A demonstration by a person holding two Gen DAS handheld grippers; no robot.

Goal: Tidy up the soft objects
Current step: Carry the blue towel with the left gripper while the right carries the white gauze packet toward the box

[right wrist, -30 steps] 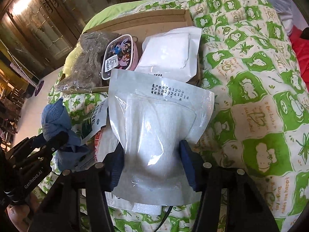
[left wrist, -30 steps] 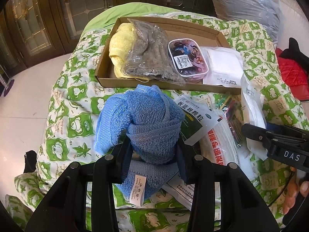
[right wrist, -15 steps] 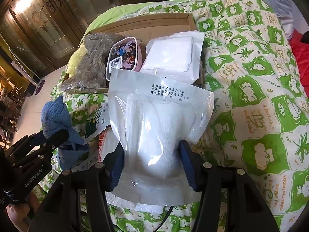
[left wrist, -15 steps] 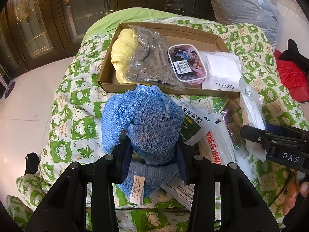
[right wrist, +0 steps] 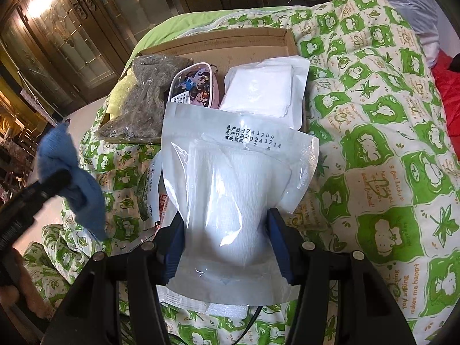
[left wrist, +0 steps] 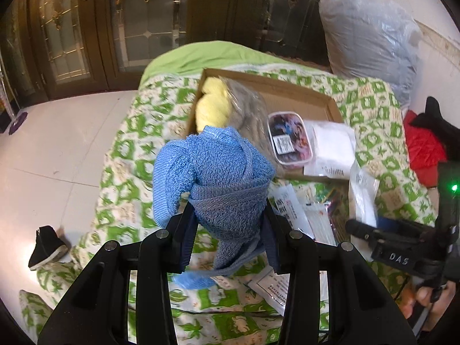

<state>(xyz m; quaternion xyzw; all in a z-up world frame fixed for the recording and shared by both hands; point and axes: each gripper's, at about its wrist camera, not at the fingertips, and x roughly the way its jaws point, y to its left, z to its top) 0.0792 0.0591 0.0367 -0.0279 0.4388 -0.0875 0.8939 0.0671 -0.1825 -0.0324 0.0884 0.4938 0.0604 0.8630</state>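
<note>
Lifted since a second ago, left claw point(left wrist: 228, 231) pinches blue towel point(left wrist: 212, 169) clear above the bed point(left wrist: 120, 155), right claw point(right wrist: 225, 243) pinching gauze packet point(right wrist: 233, 189) near cardboard box point(right wrist: 230, 43).

my left tongs point(left wrist: 228, 224) are matt black plastic with ribbed blue pads, around a blue towel point(left wrist: 212, 166) of rough looped terry. my right tongs point(right wrist: 227, 241) pinch a glossy clear plastic pouch point(right wrist: 238, 184) of white woven gauze. the box point(left wrist: 299, 92) is dull brown cardboard; the quilt point(right wrist: 373, 143) is soft printed cloth; the floor point(left wrist: 57, 143) is shiny tile.
</note>
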